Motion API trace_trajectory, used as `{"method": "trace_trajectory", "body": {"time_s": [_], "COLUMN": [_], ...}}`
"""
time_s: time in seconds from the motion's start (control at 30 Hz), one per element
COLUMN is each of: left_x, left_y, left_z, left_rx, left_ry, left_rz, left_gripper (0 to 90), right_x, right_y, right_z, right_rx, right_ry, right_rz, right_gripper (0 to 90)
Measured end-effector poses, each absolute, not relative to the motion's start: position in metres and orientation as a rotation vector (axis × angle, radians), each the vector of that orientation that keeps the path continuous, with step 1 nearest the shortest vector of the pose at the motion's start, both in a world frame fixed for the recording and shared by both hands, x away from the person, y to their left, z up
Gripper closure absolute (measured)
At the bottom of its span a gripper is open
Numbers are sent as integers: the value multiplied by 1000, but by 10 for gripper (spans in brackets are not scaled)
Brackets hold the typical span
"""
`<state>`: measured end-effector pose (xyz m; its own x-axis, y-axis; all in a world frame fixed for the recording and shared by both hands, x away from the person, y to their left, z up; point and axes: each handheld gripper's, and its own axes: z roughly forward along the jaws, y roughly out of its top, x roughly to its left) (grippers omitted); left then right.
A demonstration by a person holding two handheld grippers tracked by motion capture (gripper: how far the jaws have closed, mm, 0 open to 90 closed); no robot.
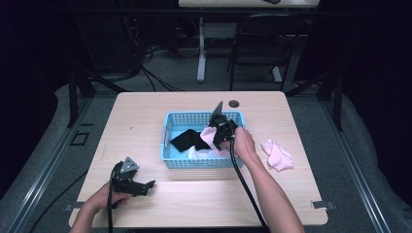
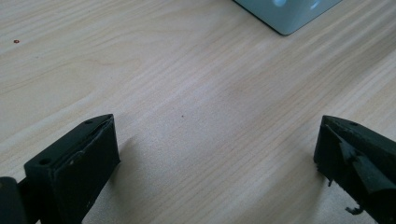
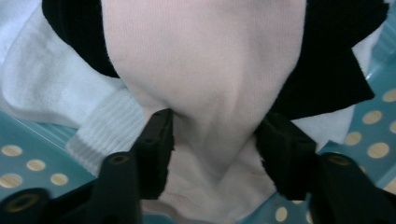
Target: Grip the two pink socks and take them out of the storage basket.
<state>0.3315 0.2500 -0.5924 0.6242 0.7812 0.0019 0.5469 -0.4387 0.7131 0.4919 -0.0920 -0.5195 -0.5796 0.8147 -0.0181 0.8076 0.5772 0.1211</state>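
Right gripper view first: my right gripper [image 3: 215, 135] is down in the basket [image 3: 28, 158] w/ the pink sock [image 3: 205, 70] bunched between its two black jaws. Both pads press into the fabric from either side, so it's pinching the sock, jaws partway in, not fully together. Sock runs up and away from the jaws, draped over a black sock [image 3: 327, 70]; a white sock [image 3: 51, 98] w/ a ribbed cuff lies just left of the left jaw. Top of the pink sock is cut off by the frame edge, can't see where it ends.

High view: right gripper [image 1: 224, 132] sits inside the blue basket [image 1: 167, 127], mid-table, pink sock [image 1: 210, 137] right at its tips, black sock [image 1: 187, 141] to its left. My hand and the gripper body cover most of the pinch from up here, so contact is hard to make out at this angle. A second pink sock [image 1: 278, 155] lies on the table [image 1: 141, 116] right of the basket, well apart from it.

Left gripper [image 1: 145, 186] rests on the table near the front-left, well clear of the basket. Left gripper view: jaws spread wide, bare wood [image 2: 196, 93] between them, a basket corner [image 2: 289, 14] cut off at the top edge.
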Motion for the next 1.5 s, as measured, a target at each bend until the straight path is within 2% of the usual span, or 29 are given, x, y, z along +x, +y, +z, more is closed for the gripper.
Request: {"method": "trace_trajectory", "body": {"time_s": [0.07, 0.1, 0.2, 0.4, 0.97, 1.5], "left_x": [331, 331, 331, 331, 331, 331], "left_y": [250, 250, 250, 250, 250, 250], "left_z": [-592, -592, -592, -592, -592, -592], "left_rx": [2155, 2155, 2155, 2155, 2156, 2156], "left_ry": [1036, 1036, 1036, 1036, 1036, 1035], "left_rz": [436, 436, 437, 437, 436, 436], "left_gripper": [0, 0, 0, 0, 0, 0], "right_x": [490, 490, 488, 485, 477, 463], "right_y": [-93, -93, -97, -101, -110, -115], "right_z": [-516, -516, -513, -502, -466, -412], "right_rx": [1398, 1398, 1409, 1371, 1383, 1305], "right_ry": [2725, 2725, 2719, 2738, 2742, 2726], "right_rz": [168, 168, 204, 219, 352, 403], "right_gripper": [635, 635, 748, 843, 851, 851]}}
